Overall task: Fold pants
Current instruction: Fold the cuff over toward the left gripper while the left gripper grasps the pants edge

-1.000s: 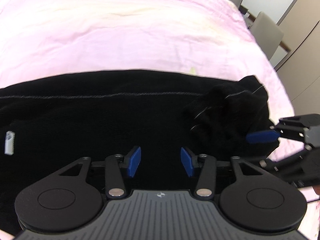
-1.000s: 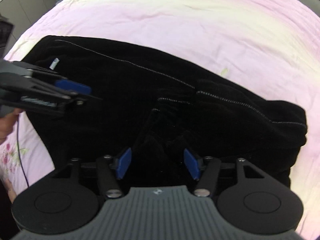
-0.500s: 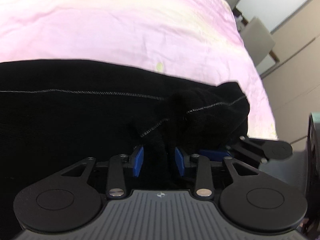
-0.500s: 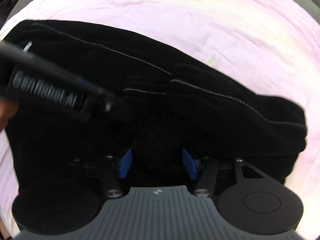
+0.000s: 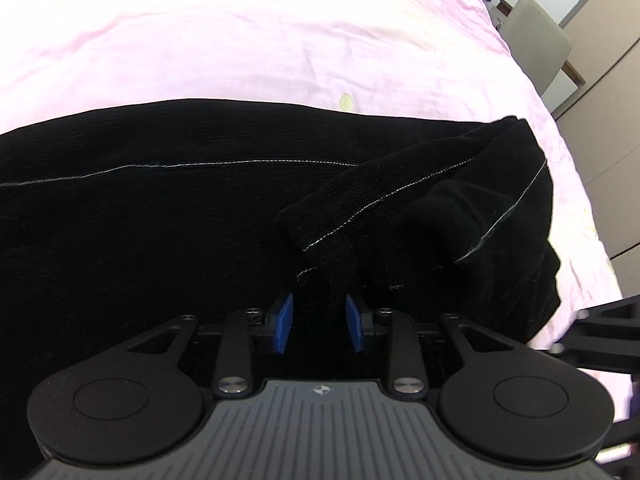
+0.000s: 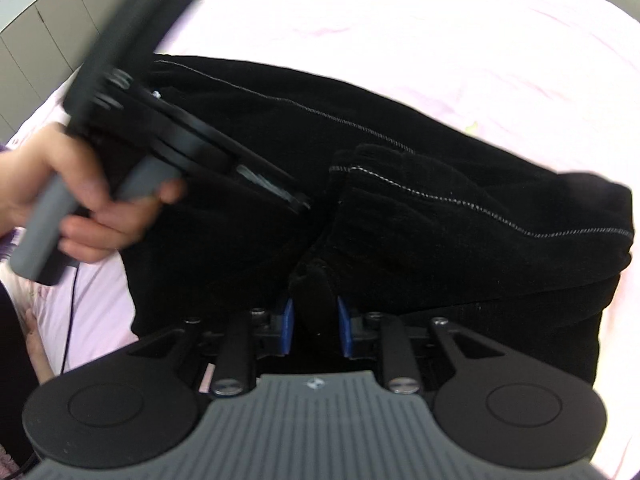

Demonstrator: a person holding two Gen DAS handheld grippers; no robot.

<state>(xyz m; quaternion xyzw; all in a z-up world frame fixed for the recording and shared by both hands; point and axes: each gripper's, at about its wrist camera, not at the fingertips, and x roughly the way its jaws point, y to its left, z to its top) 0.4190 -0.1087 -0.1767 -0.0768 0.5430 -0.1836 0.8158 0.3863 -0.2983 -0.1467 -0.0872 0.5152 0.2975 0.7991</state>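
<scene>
Pinching black pants [image 5: 160, 220], both jaws narrower than before, right gripper [image 6: 314, 326] latest

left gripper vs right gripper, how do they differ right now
The left gripper stands a bit wider around a thicker bunch of the black pants; the right gripper has just closed narrower on a small fold. The left works by the stitched seam flap, the right by the pants' near edge. Both point down at the pink sheet, blue pads pinching cloth.
</scene>
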